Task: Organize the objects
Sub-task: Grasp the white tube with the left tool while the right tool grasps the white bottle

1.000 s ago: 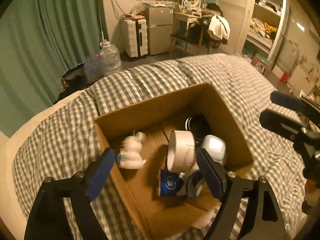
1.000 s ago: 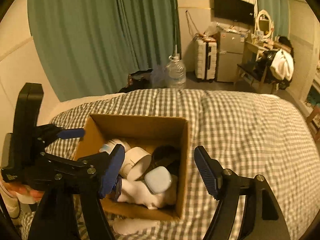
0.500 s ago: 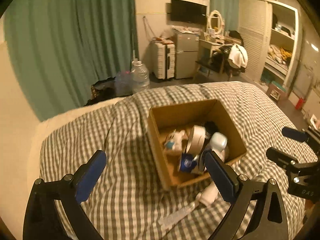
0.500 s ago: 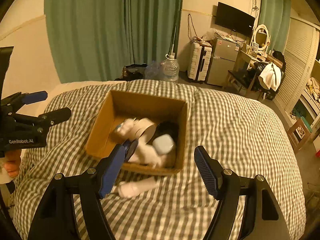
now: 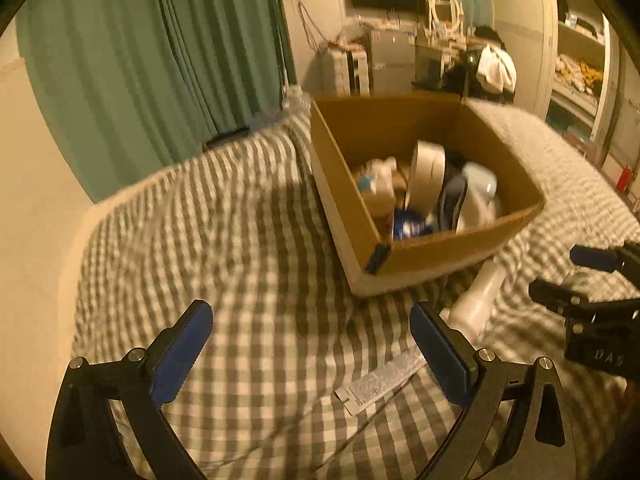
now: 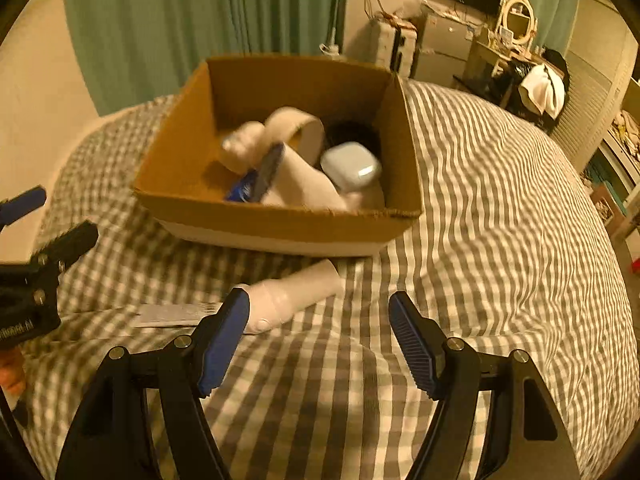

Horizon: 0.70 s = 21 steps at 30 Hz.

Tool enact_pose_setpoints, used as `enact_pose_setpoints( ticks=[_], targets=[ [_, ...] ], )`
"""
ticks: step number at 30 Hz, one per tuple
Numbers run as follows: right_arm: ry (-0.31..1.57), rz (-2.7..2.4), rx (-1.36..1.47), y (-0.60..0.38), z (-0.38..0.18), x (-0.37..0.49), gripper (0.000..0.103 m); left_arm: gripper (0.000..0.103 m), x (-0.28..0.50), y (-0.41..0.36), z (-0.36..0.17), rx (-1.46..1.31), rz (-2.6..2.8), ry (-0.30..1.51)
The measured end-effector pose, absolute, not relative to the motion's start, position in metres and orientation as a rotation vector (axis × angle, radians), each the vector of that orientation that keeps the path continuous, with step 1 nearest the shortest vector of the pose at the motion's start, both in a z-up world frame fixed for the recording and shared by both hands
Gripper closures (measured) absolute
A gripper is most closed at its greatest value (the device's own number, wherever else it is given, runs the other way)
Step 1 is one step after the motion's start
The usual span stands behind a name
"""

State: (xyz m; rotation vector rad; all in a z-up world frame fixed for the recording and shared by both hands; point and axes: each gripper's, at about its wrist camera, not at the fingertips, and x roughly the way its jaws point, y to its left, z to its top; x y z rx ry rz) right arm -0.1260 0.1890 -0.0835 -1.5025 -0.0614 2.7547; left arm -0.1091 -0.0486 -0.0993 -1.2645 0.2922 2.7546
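Note:
A cardboard box stands on the checked bed cover, holding a tape roll, a white case, a blue item and other things. A white bottle and a flat silver tube lie on the cover just in front of the box. My left gripper is open and empty, low over the cover left of the tube. My right gripper is open and empty, just behind the bottle.
The checked cover spreads all around the box. Green curtains, a suitcase, a desk with a mirror and shelves stand beyond the bed. Each gripper shows in the other's view, the right one and the left one.
Both grippers have pulled up and back from over the box, then come down low toward the cover in front of it. The bottle and tube now lie close before them.

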Motion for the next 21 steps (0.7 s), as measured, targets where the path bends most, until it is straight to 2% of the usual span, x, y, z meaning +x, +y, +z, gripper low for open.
enact_pose_setpoints(
  ticks=[5, 9, 21],
  targets=[
    [0.056, 2.697, -1.584, 0.197, -0.108, -0.140, 0.031, 0.002, -0.114, -0.041, -0.138, -1.348, 2.713, 0.316],
    [0.145, 2.629, -1.655, 0.199, -0.126, -0.151, 0.031, 0.002, -0.113, -0.040, -0.165, -1.414, 2.642, 0.263],
    [0.439, 2.545, -1.809, 0.202, -0.161, -0.184, 0.031, 0.002, -0.118, -0.032, -0.185, -1.488, 2.487, 0.215]
  ],
)
